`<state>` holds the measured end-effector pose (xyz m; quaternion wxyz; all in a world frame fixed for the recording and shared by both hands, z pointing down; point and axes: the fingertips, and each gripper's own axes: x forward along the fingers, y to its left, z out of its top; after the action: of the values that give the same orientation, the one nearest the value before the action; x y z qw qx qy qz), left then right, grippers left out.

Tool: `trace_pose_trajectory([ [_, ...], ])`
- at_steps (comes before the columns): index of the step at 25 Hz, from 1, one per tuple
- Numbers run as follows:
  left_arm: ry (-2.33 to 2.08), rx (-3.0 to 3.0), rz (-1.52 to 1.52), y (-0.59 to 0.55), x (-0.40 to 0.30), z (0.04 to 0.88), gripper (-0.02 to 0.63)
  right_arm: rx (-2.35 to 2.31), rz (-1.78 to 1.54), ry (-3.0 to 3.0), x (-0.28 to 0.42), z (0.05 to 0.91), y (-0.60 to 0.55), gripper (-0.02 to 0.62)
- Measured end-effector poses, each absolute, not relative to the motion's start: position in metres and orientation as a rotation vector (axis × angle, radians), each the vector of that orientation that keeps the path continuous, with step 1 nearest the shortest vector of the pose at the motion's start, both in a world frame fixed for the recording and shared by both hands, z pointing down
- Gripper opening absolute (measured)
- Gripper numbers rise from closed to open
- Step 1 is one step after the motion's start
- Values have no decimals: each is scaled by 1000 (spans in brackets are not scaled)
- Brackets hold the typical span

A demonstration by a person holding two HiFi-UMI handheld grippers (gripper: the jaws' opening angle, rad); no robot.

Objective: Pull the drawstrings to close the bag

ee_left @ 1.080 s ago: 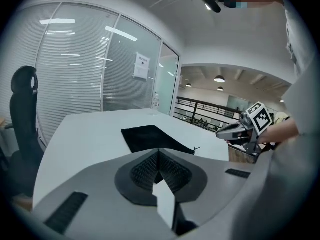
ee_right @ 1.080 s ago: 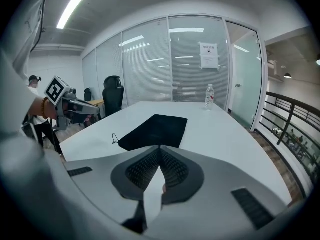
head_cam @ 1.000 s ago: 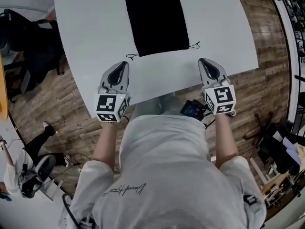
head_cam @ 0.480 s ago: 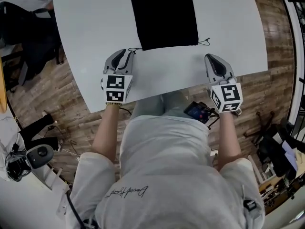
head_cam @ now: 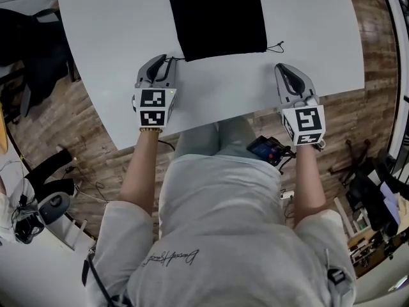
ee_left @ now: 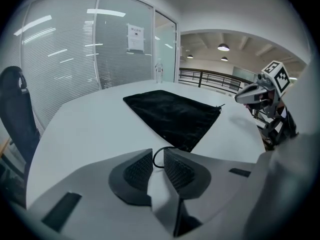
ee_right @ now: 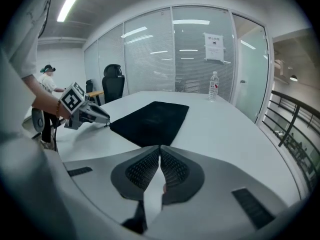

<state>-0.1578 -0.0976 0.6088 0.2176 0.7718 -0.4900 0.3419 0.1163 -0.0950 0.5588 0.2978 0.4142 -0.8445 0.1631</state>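
Note:
A flat black drawstring bag (head_cam: 217,15) lies on the white table (head_cam: 108,37), its mouth toward me. Its left cord loop (head_cam: 176,58) sticks out at the near left corner. My left gripper (head_cam: 165,61) rests low at that corner. In the left gripper view the cord loop (ee_left: 157,156) sits in the gap between the tips, and the pads stand apart, open. The right cord (head_cam: 276,46) trails off the near right corner. My right gripper (head_cam: 279,68) hovers just short of it, shut and empty, its pads (ee_right: 172,166) touching.
A water bottle (ee_right: 213,85) stands at the far side of the table. An office chair (ee_right: 112,79) and a person (ee_right: 47,74) are beyond the table's left side. The table's near edge (head_cam: 211,121) runs just behind both grippers.
My left gripper has moved forward and down to the bag's near left corner, reaching the cord loop. The right gripper has barely shifted and stays closed.

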Motion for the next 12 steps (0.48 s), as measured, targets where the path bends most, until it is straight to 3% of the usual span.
trace_pose_trajectory([
  [5,-1346,2139,920,-100,-157,612,21,1124,376,-2183,131,574,-101,26],
  [12,-1360,2139,887,-103,-162,607,14,1119,322,-2128,138,588,-112,88],
])
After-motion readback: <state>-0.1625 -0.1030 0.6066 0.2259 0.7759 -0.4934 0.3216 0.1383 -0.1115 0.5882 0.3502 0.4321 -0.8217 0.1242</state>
